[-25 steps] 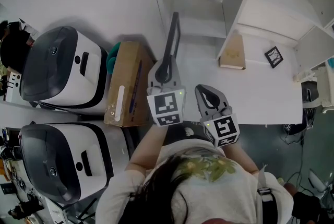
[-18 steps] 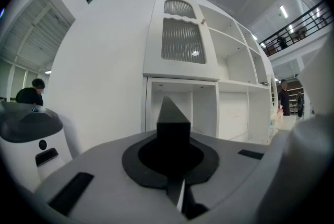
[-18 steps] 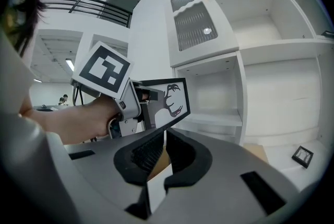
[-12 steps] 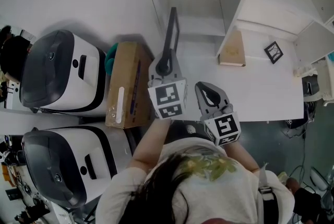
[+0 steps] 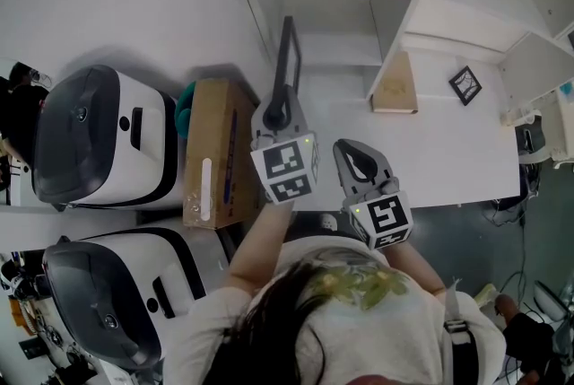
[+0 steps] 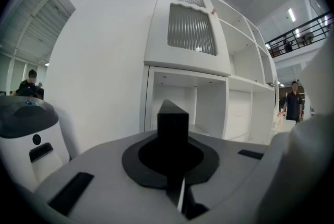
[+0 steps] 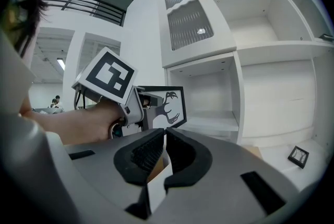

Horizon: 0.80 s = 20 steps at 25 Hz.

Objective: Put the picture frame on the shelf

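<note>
The picture frame [image 5: 286,56] is black and shows edge-on in the head view, standing upright in front of the white shelf unit [image 5: 332,20]. My left gripper [image 5: 279,112] is shut on its lower edge. In the left gripper view the frame's dark edge [image 6: 173,124] rises between the jaws, with the open shelf compartments [image 6: 209,108] beyond it. The right gripper view shows the frame's deer picture [image 7: 168,106] beside the left gripper's marker cube [image 7: 107,78]. My right gripper [image 5: 356,157] hangs just right of the left one, shut [image 7: 162,152] with nothing in it.
A white table [image 5: 448,150] carries a small black frame [image 5: 466,85] and a tan block [image 5: 395,89]. A cardboard box [image 5: 211,150] lies left of the grippers. Two white machines [image 5: 99,136] [image 5: 117,293] stand further left. A person [image 6: 293,105] is in the far background.
The left gripper has risen slightly with the frame still in its jaws. The right gripper has barely moved. The head camera has drifted a little.
</note>
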Each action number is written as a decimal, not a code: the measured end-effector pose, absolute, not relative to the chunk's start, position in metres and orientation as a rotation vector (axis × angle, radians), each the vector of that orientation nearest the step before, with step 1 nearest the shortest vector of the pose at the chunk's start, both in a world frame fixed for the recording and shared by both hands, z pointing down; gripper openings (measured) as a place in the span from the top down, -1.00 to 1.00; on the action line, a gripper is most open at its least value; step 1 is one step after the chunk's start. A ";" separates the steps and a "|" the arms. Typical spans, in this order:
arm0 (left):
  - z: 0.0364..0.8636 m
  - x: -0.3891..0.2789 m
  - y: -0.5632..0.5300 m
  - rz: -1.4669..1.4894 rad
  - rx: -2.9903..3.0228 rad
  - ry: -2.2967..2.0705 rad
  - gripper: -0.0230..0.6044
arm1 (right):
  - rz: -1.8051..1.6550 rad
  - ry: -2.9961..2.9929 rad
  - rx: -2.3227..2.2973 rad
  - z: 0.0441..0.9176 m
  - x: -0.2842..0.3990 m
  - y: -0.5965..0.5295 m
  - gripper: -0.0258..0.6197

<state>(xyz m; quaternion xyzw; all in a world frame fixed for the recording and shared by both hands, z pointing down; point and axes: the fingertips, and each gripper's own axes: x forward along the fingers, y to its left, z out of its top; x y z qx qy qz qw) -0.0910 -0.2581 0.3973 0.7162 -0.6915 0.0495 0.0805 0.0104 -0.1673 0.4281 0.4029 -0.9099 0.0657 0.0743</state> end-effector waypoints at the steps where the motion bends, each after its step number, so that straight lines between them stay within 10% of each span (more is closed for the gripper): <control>1: 0.397 -0.092 -0.260 0.147 2.139 -2.068 0.82 | 0.196 -2.730 1.215 0.427 0.010 -0.169 0.81; 20: 0.401 -0.088 -0.276 0.152 2.126 -2.061 0.82 | 0.203 -2.705 1.279 0.420 0.020 -0.180 0.80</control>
